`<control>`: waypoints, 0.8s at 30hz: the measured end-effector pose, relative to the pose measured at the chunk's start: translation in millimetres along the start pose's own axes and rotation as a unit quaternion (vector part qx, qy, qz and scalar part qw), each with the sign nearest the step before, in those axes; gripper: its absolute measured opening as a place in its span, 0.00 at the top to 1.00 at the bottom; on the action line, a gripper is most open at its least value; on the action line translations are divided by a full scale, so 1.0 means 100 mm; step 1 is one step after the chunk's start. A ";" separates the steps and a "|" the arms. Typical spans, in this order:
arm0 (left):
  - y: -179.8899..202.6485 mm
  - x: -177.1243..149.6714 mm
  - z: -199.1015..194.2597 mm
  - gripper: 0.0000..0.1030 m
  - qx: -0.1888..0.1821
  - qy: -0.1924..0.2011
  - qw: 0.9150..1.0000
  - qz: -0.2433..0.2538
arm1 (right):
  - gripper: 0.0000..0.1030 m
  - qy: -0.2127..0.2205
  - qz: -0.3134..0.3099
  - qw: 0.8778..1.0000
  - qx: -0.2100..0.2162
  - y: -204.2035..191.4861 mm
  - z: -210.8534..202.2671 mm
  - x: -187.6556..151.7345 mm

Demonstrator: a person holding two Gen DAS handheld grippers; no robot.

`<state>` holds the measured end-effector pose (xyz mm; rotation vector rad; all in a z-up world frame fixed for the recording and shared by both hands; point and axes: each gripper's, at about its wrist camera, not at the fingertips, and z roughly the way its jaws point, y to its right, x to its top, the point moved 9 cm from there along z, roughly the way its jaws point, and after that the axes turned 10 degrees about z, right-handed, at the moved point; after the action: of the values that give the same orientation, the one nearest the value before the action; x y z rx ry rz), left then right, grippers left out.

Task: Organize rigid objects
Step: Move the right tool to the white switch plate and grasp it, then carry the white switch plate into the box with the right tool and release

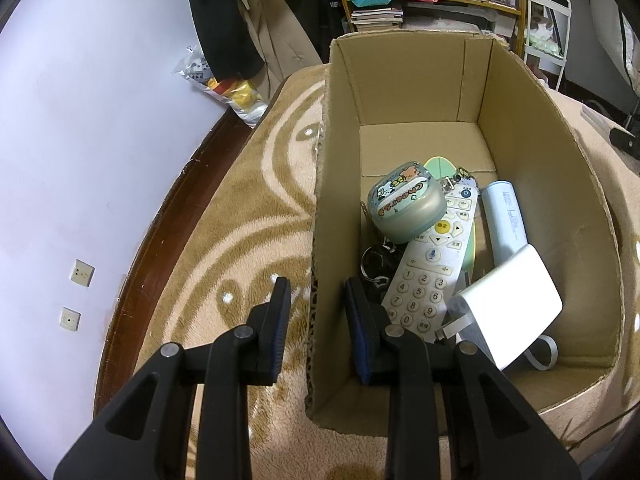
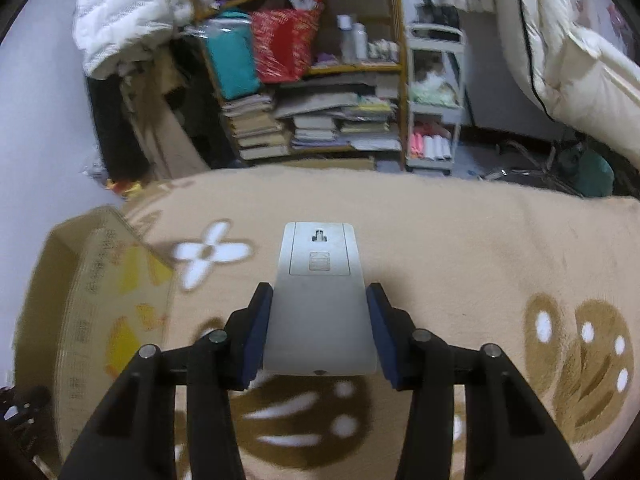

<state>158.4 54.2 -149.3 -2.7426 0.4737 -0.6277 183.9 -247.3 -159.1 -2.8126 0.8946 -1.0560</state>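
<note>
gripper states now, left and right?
Left gripper: open, straddling the cardboard box wall.
Right gripper: shut on the grey flat device.

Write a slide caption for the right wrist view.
Right gripper clamps a grey remote above the patterned blanket, cardboard box at left.

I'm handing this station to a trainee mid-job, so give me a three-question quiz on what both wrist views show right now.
1. True or false: the right hand-held gripper holds a flat grey device.
2. Which item lies inside the cardboard box? A) white remote control B) red bag C) stack of books
3. The left hand-held gripper straddles the box's ____ wall, one finger inside.

Key: 1 true; 2 A; 3 left
</note>
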 end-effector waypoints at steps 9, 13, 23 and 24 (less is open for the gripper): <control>-0.02 -0.03 -0.04 0.74 -0.009 0.005 1.000 -0.009 | 0.51 0.056 -0.059 0.994 0.071 -0.84 -0.61 0.10; -0.06 -0.02 -0.14 0.74 -0.011 0.024 0.999 -0.017 | 0.51 0.058 -0.074 0.990 0.108 -1.16 -0.80 0.06; -0.09 -0.08 -0.20 0.74 -0.020 0.025 0.999 -0.025 | 0.51 0.018 -0.117 0.983 0.142 -1.56 -0.90 -0.45; -0.09 -0.08 -0.21 0.73 -0.020 0.024 0.999 -0.025 | 0.51 0.013 -0.123 0.982 0.143 -1.59 -0.91 -0.52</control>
<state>144.4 60.7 -131.4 -2.7909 0.4337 -0.7067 178.0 -70.5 -89.1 -2.7155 0.3634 -1.1427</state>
